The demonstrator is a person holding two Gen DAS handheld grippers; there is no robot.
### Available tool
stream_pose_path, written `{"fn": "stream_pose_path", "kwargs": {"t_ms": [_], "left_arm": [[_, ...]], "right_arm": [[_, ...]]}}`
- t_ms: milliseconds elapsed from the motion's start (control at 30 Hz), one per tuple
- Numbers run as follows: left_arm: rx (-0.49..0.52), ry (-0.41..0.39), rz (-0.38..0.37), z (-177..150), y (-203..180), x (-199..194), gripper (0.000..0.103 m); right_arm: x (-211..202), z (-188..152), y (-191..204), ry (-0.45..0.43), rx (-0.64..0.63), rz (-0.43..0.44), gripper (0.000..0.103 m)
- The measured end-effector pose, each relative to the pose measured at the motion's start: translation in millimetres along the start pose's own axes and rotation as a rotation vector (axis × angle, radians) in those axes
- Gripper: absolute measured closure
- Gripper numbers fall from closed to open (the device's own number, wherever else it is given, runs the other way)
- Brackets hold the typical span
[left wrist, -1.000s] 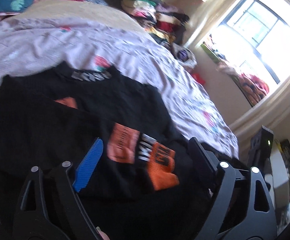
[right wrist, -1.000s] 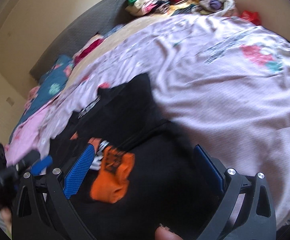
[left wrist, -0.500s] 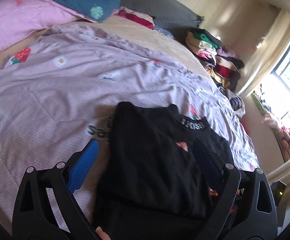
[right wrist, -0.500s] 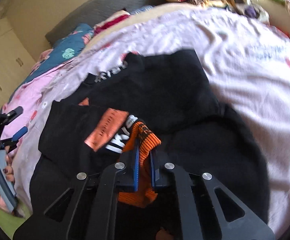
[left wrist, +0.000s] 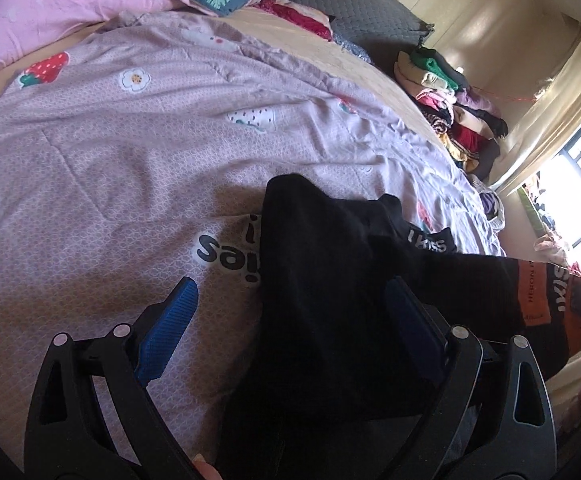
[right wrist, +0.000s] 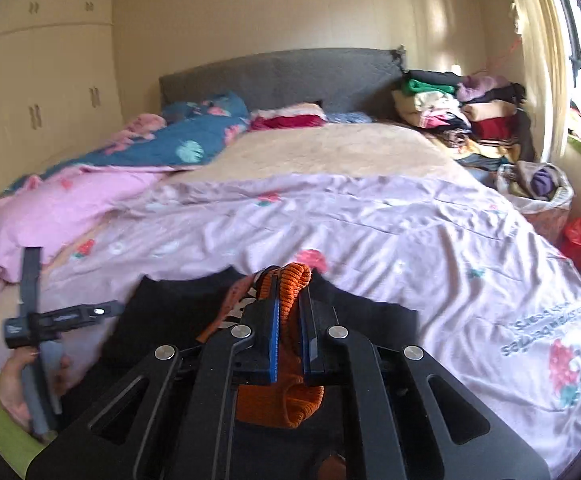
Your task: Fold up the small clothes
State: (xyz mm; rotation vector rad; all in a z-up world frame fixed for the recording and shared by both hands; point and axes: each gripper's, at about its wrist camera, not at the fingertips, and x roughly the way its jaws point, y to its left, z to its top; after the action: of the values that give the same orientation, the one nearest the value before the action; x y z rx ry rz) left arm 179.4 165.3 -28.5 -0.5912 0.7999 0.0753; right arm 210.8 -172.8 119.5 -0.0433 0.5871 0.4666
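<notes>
On the near edge of the bed, the black sweater [left wrist: 322, 280] lies partly folded on the lilac printed quilt [left wrist: 130, 152], its lettered collar toward the far side and one sleeve raised off to the right. That sleeve ends in an orange ribbed cuff [right wrist: 290, 300], and the right gripper [right wrist: 289, 344] is clenched on it, blue pads pinching the knit from both sides, with more orange bunched below the jaws. The left gripper [left wrist: 290, 332] is released, jaws spread wide, one blue pad over bare quilt and the other over the black cloth; it grips nothing.

From where I stand, the step looks like laying the sleeve across the body. To do it well, I'd carry the cuff low and level over the chest so the sleeve lands flat and straight rather than twisted, and bring the free tongs down on the body's edge to pin it, since light knit is likely to drag along with the pull. Let go only once the cuff rests on the cloth.

Beyond, pink and blue bedding [right wrist: 102, 184] is heaped at the headboard's left, and stacked clothes [right wrist: 458, 116] sit in the far right corner by the window.
</notes>
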Motion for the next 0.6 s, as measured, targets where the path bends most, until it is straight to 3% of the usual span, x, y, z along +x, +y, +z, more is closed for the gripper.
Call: {"fn": "stream_pose_path", "kwargs": {"t_ms": [133,300,367,433,533,600], "left_arm": [[0.021,0.013,-0.006,-3,-7,7,0.015],[0.117,0.003,-0.007,-7,-32,5,0.015],[0.153,0.002,-0.019,-6,-44,6,0.024],[0.185,0.013,-0.027,-7,-54,9,0.049],[0.214,0.049,-0.048,-9,-65,23,0.067],[0.235,0.083,-0.007,-11,-68,37,0.068]], "right_arm": [[27,-17,-17,0.076,0.026,-0.039,0.096],[38,-38,-21,0.093,0.045,-0.063,0.096],[39,-43,-22,0.095,0.047,-0.075,0.096],[40,-44,-22,0.093,0.059,-0.074,0.096],[41,-45,-24,0.098,0.070,-0.079,0.096],[43,-47,-26,0.105,0.073,-0.089,0.095]]}}
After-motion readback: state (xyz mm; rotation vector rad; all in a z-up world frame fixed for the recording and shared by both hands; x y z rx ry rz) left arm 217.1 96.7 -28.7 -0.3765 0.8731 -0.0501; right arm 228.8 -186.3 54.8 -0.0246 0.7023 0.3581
